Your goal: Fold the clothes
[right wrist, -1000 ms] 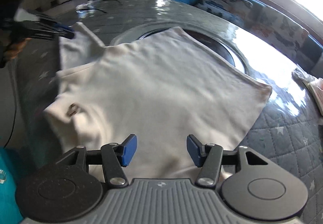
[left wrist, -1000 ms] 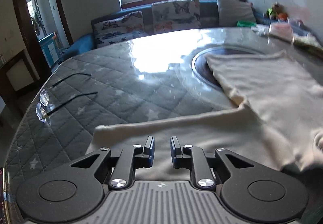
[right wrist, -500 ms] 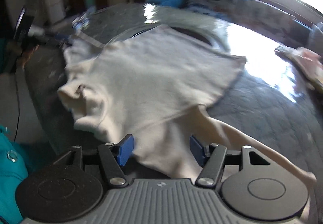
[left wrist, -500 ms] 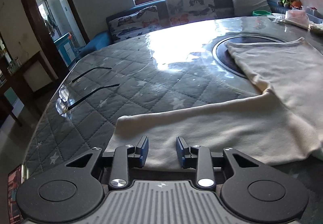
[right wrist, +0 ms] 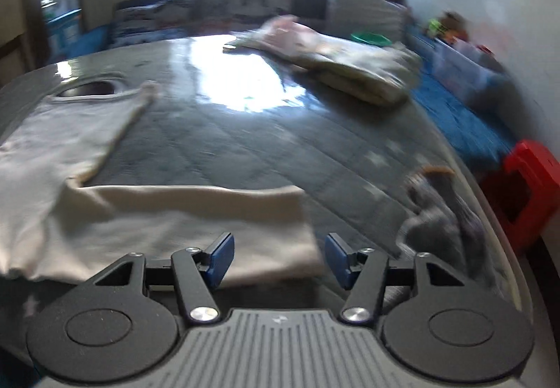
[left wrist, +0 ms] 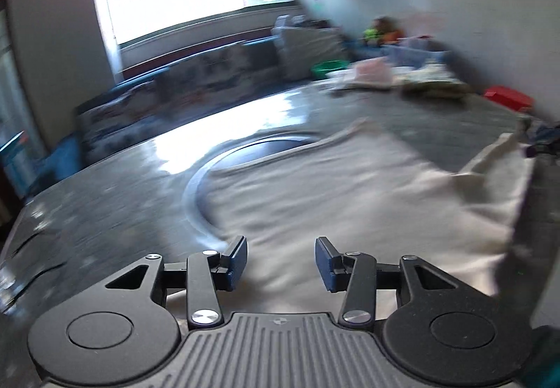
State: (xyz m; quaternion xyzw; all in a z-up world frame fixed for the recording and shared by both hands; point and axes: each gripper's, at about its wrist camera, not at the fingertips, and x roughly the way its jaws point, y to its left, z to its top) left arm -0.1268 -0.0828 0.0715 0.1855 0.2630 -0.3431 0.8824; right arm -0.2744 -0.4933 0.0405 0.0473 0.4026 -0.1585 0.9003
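Cream shirt [left wrist: 350, 199], plain, no print. Grey quilted worktop [right wrist: 266, 150] cover, diamond stitching with pale stars, under a glossy sheen. Dark round inset [left wrist: 266, 147] with a silvery ring. Black left tongs [left wrist: 280, 260] and black right tongs [right wrist: 278, 256], both with blue pads [left wrist: 235, 262]. Folded pile [right wrist: 336, 55] in pink and beige. Crumpled grey cloth [right wrist: 441, 213] with an orange-brown edge. Red stool [right wrist: 525, 185]. Green basin [left wrist: 329, 68]. Blue sofa [right wrist: 196, 8] with patterned cushions, print blurred.

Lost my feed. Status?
Both grippers, left and right, open, empty. Cream shirt spread flat, unfolded. Grey garment lies beside sleeve.
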